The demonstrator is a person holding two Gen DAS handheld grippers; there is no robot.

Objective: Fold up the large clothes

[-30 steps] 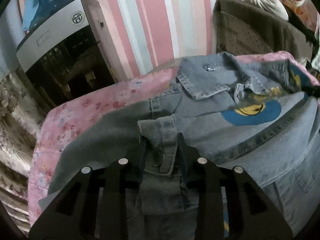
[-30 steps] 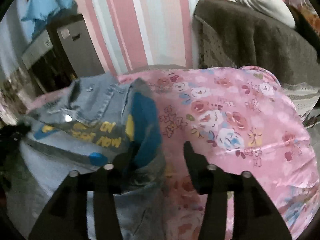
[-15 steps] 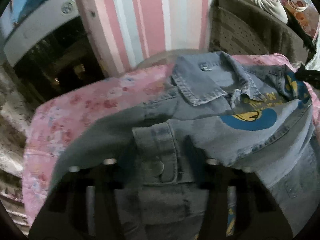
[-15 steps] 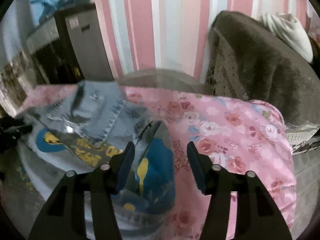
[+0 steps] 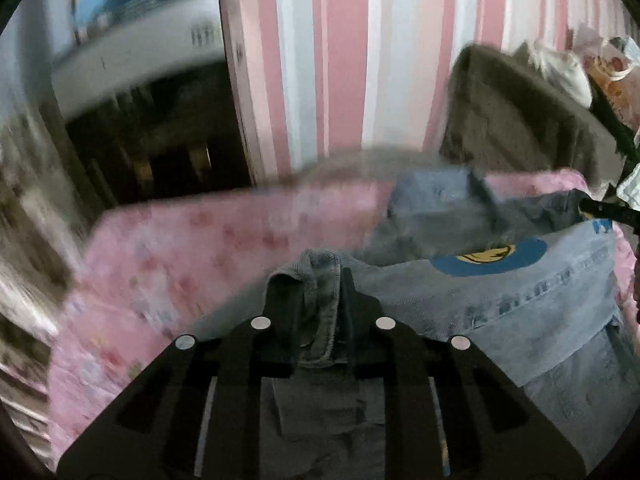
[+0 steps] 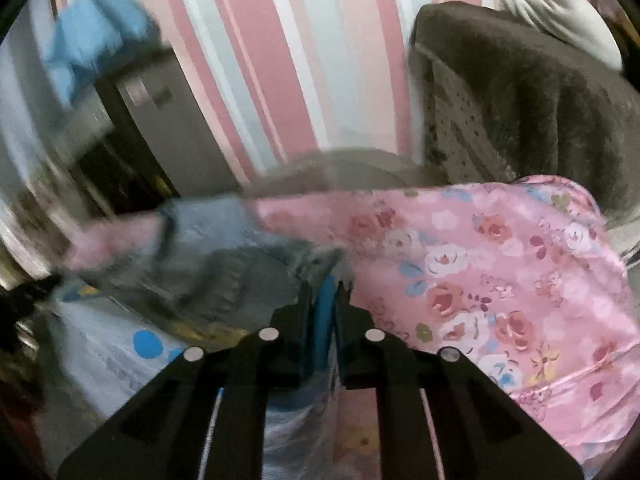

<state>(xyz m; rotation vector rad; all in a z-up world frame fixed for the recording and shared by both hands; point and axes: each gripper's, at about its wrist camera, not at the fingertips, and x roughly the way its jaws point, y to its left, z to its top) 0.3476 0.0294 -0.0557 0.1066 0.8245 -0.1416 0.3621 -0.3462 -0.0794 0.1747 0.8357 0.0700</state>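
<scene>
The faded blue denim jacket (image 5: 520, 300) with a blue-and-yellow printed patch lies on the pink floral bedspread (image 6: 500, 264). The left claw (image 5: 322, 292) is closing on a bunched sleeve cuff (pads pressing it). The right claw (image 6: 323, 304) is closing on the jacket's blue-printed edge, pinched between its fingers.

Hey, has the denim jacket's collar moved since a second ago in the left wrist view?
Yes. The collar has shifted right and up the picture, nearer the brown armchair, as the left gripper closes on a denim fold.
</scene>
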